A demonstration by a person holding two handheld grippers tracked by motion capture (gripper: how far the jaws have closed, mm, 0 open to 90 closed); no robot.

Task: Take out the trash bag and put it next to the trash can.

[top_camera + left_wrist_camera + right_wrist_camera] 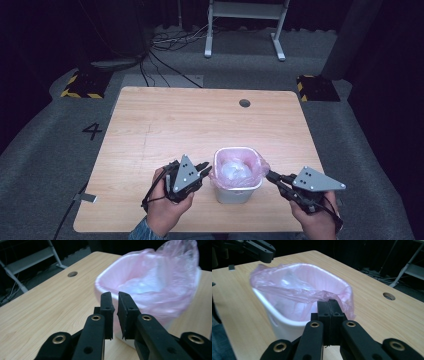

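Dark room, grey carpet, wooden table, white bin lined with pink plastic bag near the front edge, left gripper just beside its rim with jaws narrowly apart, right gripper pinching the bag's edge.

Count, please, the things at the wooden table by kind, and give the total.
White plastic bin: 1
Thin pink plastic bag liner in the bin: 1
Black two-jaw grippers: 2, the left gripper and the right gripper
Total: 4
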